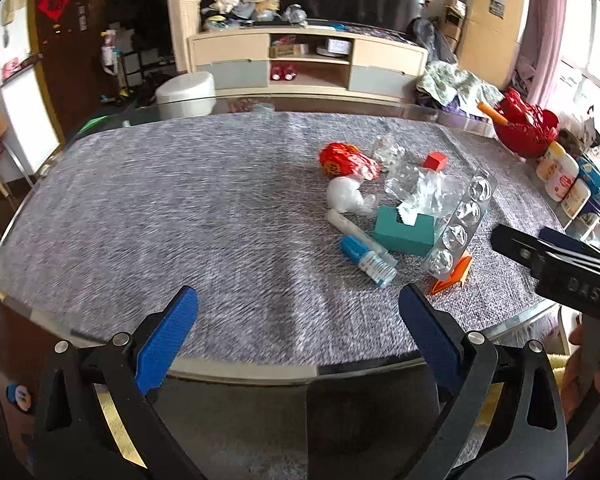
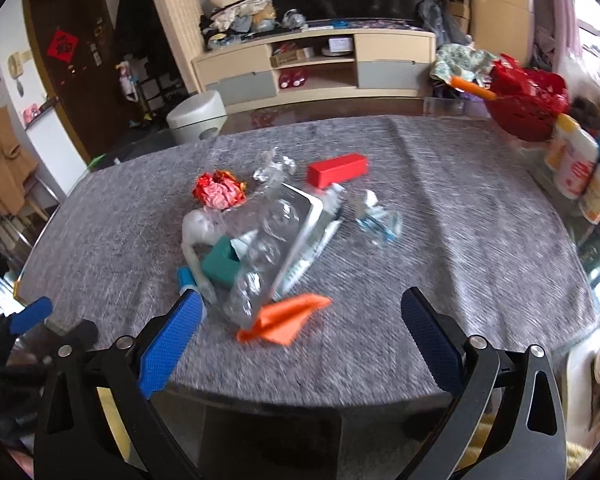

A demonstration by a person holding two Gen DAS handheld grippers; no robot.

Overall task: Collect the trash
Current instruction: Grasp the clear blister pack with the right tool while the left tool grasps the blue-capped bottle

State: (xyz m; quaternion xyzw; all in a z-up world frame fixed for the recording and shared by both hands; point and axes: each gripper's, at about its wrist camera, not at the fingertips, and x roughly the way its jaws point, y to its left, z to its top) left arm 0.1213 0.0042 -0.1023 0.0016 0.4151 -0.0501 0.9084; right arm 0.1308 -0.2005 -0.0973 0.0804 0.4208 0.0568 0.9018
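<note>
Hovering wide and empty: left gripper [image 1: 298,300] and right gripper [image 2: 302,302], both above the near edge of a grey woven table cover [image 1: 180,208]. Trash heap [image 2: 260,240] mid-table: clear plastic blister tray [image 1: 458,222], teal carton [image 1: 404,232], orange folded paper [image 2: 286,318], red crumpled wrapper [image 2: 220,192]. Beyond: beige media cabinet [image 2: 316,64].

The right wrist view is smeared with motion blur, so the clear plastic tray [image 2: 276,236] and crumpled wrappers [image 2: 374,216] lose their outlines. The teal box [image 2: 220,266] is half hidden behind plastic. In the left wrist view, the picture's right edge cuts off the right gripper [image 1: 556,256]. Labels on the white jars [image 1: 560,172] are unreadable.
</note>
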